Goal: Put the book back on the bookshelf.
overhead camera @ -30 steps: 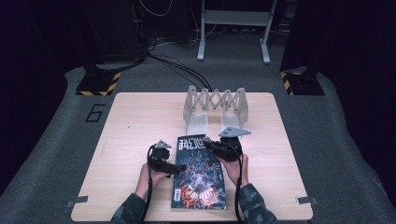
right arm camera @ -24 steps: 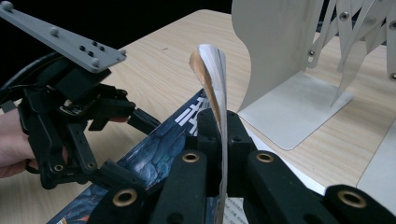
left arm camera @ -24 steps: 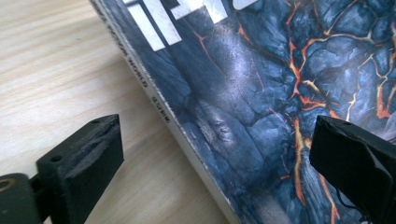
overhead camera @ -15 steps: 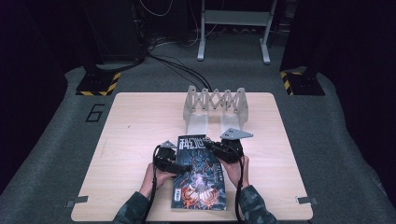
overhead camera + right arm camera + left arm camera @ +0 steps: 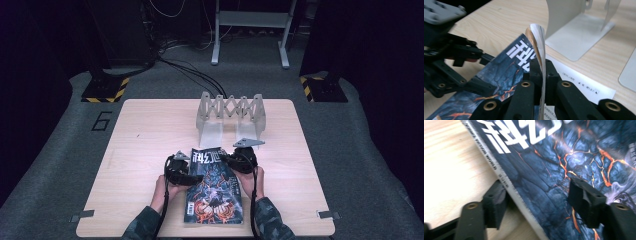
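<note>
Here: table (image 5: 150, 130), bearing a magazine (image 5: 212, 200) near the person's edge. Behind the magazine, a metal rack (image 5: 230, 117). Left gripper (image 5: 192, 177) gaped astride the magazine's spine; right gripper (image 5: 227, 157) pinched its lifted cover. Advisable: peel slowly, left steadying.

The left gripper (image 5: 192, 176) sits low at the near left, jaws spread wide. The right gripper (image 5: 541, 75), near right, is clamped tight.

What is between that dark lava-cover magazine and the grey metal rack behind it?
Nothing visible: bare light wooden table separates the dark lava-cover magazine from the grey metal accordion rack. The right gripper pinches its cover; the left gripper straddles its spine.
</note>
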The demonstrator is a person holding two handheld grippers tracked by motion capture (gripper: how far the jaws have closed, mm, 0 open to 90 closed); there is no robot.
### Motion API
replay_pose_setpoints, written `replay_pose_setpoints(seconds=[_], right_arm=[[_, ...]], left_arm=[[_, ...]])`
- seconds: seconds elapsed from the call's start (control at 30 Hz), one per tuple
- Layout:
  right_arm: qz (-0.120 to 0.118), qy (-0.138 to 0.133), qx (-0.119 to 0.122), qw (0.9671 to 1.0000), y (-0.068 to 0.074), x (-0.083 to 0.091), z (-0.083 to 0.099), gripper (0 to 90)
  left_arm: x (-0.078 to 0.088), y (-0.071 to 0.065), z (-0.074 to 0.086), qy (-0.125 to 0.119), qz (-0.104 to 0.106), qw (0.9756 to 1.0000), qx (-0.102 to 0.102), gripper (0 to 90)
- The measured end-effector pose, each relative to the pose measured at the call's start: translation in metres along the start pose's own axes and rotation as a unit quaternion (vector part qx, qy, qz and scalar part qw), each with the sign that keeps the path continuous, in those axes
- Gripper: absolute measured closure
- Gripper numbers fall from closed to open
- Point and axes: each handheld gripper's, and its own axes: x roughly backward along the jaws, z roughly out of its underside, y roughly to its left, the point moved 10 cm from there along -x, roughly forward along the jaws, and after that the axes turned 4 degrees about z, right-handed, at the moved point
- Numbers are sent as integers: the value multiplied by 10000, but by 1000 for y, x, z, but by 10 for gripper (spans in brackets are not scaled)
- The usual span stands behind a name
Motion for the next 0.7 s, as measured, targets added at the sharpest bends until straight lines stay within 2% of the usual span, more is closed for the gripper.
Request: replay_pose_setpoints(seconds=[0.03,0.07,0.1,0.13,0.17,0.27,0.3,0.43,0.47,0.5,0.53,0.57,0.6,0.63,0.67,0.7], right_arm=[[60,182,-105,9998,-5,-6,6,875],[60,182,-105,9998,-5,-6,6,875],[118,372,-233,9990,-11,-9,12,845],[118,372,-233,9990,-11,-9,12,845],[111,475,-378,9981,-12,-9,15,832],[76,832,-611,9946,-20,-7,30,749],[76,832,-611,9946,-20,-7,30,749],[153,1170,-697,9906,-23,0,50,695],[153,1170,-697,9906,-23,0,50,695],[203,1300,-649,9892,-24,-1,58,685],[201,1351,-726,9880,-23,1,60,686],[201,1351,-726,9880,-23,1,60,686],[198,1360,-616,9886,-24,0,59,696],[198,1360,-616,9886,-24,0,59,696],[219,1368,-505,9891,-25,-1,59,714],[204,1393,-520,9887,-25,-1,59,718]], left_arm=[[0,1,0,9,-64,10000,-28,419],[1,1,1,29,-73,10000,-38,419],[1,1,1,55,-114,9999,-90,437],[1,1,1,55,-114,9999,-90,441],[1,1,1,56,-126,9999,-93,441],[1,1,1,2,-141,9999,-45,458],[1,1,1,2,-141,9999,-45,459],[2,1,1,27,-166,9999,-15,458],[2,1,1,27,-166,9999,-15,457],[2,1,1,82,-59,9999,24,456],[2,1,1,82,-59,9999,24,453],[2,1,1,74,-13,10000,64,453],[3,1,1,139,81,9999,18,407],[3,1,1,139,81,9999,18,374],[2,-1,1,166,247,9995,43,354],[2,-1,1,166,247,9995,43,343]])
